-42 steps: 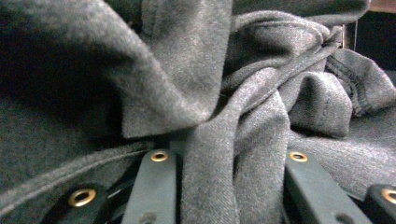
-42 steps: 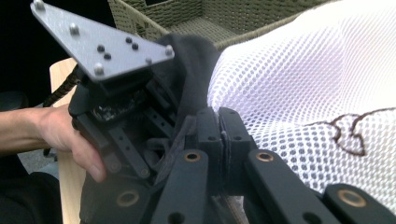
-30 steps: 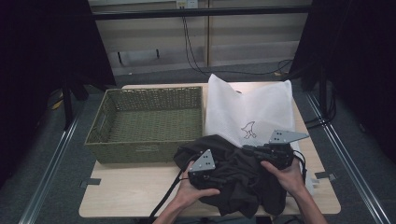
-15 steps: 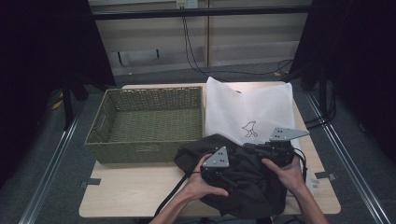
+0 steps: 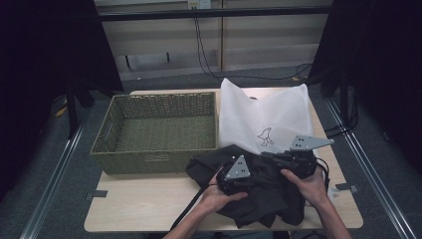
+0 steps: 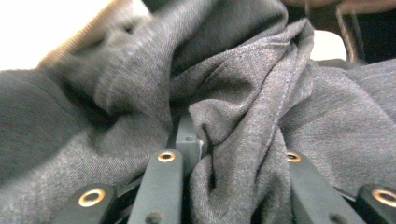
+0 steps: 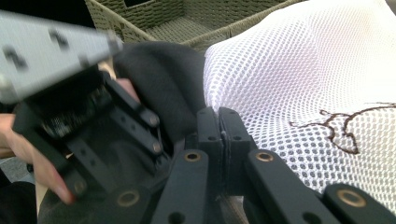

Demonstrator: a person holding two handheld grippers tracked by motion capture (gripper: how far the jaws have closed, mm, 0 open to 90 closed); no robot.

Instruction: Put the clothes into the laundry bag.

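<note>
— How are the tongs seen to be set?

— The left tongs [image 5: 247, 175] have just been closing, and a fold of the dark garment [image 6: 243, 121] is gathered between the jaws. The right tongs [image 7: 219, 135] are pressed fully together on the garment's edge.

— Where is the garment found?

— It is heaped at the bench's [image 5: 144, 204] front edge, right of centre, overlapping the white mesh bag [image 5: 263, 117].

— What room is left?

— Bare bench is left at the front left. The woven basket [image 5: 159, 129] is set just beside the garment, behind and to its left.
</note>
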